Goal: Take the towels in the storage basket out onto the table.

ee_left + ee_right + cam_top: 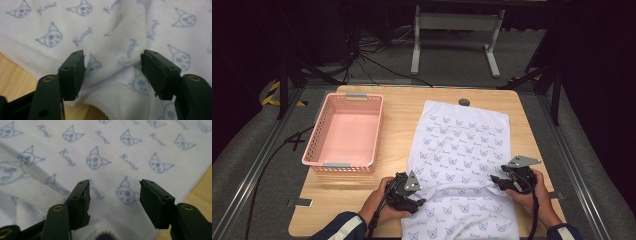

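A white towel (459,155) printed with blue cat faces lies lengthwise on the wooden table (397,112). My left gripper (418,202) rests at the towel's left edge near the front, its jaws open over a bunched hem (112,72). At the towel's right edge sits my right gripper (496,182), jaws open above the flat cloth (115,192), with a raised fold of towel (25,192) to its left. Nothing is held between either pair of jaws.
An empty pink plastic basket (346,132) stands on the left part of the table. A small dark round object (464,102) lies at the towel's far edge. Bare wood (337,200) shows left of my left hand. Cables and a white frame (455,30) are on the floor beyond.
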The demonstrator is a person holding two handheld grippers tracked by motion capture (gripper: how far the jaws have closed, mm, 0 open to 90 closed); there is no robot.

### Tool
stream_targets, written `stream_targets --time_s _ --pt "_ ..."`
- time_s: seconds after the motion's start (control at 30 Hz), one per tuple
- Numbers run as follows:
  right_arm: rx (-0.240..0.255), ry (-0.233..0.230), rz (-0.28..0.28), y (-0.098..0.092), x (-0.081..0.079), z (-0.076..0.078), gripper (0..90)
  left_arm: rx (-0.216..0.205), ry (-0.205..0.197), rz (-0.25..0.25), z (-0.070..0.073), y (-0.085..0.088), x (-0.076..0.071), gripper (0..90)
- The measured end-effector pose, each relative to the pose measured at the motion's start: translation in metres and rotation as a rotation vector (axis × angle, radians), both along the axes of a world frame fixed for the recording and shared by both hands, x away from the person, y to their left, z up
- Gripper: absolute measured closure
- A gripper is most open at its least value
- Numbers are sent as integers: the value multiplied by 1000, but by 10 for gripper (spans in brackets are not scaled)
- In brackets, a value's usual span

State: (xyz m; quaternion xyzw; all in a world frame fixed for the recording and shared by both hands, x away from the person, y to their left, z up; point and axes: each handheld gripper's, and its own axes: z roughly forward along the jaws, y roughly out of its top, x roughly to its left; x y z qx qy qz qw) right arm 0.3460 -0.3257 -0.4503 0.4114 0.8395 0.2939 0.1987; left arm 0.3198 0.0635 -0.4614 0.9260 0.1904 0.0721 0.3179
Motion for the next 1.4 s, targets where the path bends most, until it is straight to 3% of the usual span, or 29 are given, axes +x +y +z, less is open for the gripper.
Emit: stream_targets --time_s 0.07,0.2,0.3,0.37,0.43,0.47,0.5,0.53,0.57,0.63,0.67,0.7,0.77,0.83,0.9,0.97,1.0,1.1,1.17,1.23,1.3,1.4 --pt "12 5 26 -2 -2 -3 427 -34 0 19 -3 6 -5 372" --pt "26 44 65 -6 -14 -2 428 -21 5 -8 -2 13 -24 379" --pt "11 51 94 -7 -27 -1 428 -9 19 -37 -1 14 -37 377" --pt "4 56 102 -8 -33 -1 422 -1 32 -63 1 12 -39 361" --pt "-17 54 103 -11 -33 1 404 -45 48 -46 9 11 -29 326" --pt "-17 54 103 -11 -33 1 404 -45 48 -46 9 11 -29 322" --pt "13 33 85 -16 -26 6 426 -104 35 -1 18 5 -10 312" --pt "19 21 70 -18 -22 9 428 -127 23 23 23 0 2 303" --pt "22 -3 44 -21 -15 13 427 -127 23 23 23 0 2 302" --pt "52 -40 -8 -29 4 22 425 -149 -4 67 30 -9 33 281" --pt "44 -39 -27 -32 14 24 418 -171 -4 130 30 -15 61 280" --pt "44 -39 -27 -32 14 24 418 -171 -4 130 30 -15 61 279" --pt "26 -64 -60 -36 36 28 427 -156 -14 171 29 -22 87 257" --pt "47 -66 -86 -39 55 28 430 -191 15 205 30 -25 107 263" --pt "56 -63 -118 -39 73 26 429 -166 -17 258 29 -30 125 258" --pt "31 -87 -150 -39 89 24 432 -159 12 301 25 -34 145 271" --pt "26 -88 -160 -39 96 23 439 -140 -9 321 23 -36 154 273" --pt "16 -93 -204 -39 115 23 432 -120 -8 390 19 -39 176 287" --pt "54 -83 -245 -37 127 22 439 -127 -1 444 17 -39 190 306" --pt "45 -74 -242 -36 137 21 440 -112 -9 458 15 -38 198 314" --pt "8 -79 -273 -38 145 20 440 -128 -9 476 12 -37 203 319" --pt "41 -80 -299 -42 150 20 451 -133 -8 499 10 -36 211 331"
